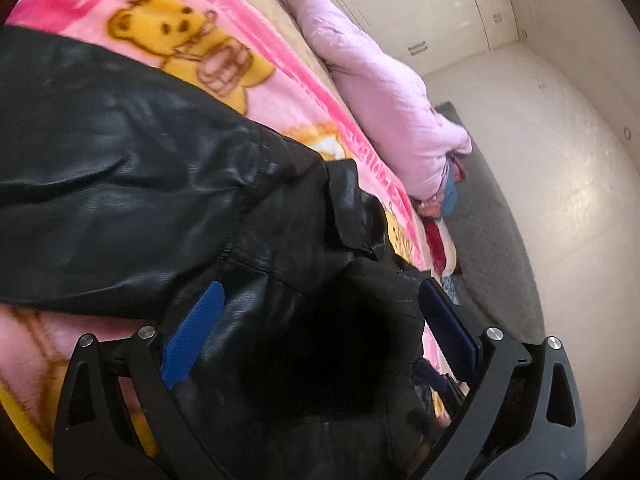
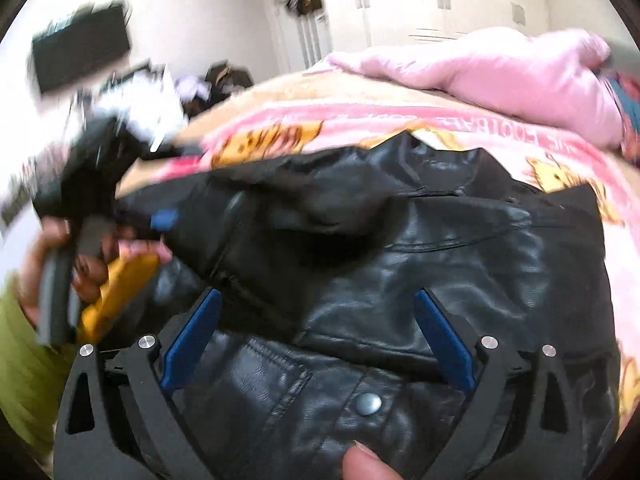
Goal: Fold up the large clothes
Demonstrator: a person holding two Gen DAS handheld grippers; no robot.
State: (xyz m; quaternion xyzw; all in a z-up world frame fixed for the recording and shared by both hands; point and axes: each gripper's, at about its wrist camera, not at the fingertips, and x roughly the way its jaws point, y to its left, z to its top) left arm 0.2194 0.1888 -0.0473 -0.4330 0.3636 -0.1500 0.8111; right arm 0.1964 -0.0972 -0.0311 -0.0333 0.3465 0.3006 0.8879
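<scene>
1. Nearest in the right wrist view, the right hand-held gripper [image 2: 316,320] stands with its blue pads wide apart over the black leather jacket [image 2: 420,264]. Nothing is pinched between them. A fingertip [image 2: 362,462] shows at the bottom edge of the frame, and a metal snap [image 2: 369,404] sits on a stitched flap just above it.
2. Nearest in the left wrist view, the left hand-held gripper [image 1: 320,316] is likewise spread wide. A bunched black fold of the jacket [image 1: 120,184] lies between its pads, but they do not press on it.
3. The jacket lies spread across the pink bear-print blanket [image 1: 168,36] on the bed and fills the lower centre of both frames.
4. Handling, as a judgement: the glossy creased panels look heavy and rather stiff, likely to slide on smooth pads and to hold broad bends rather than sharp creases.
5. Grasp, as a judgement: stitched seams, the snap flap or the hem give thicker, firmer edges than the slick open panels.
6. Farther off, a pale pink quilt [image 2: 520,76] is heaped at the upper right of the right view.
7. Farthest, white wardrobe doors [image 1: 420,12] fill the top of the left view.
</scene>
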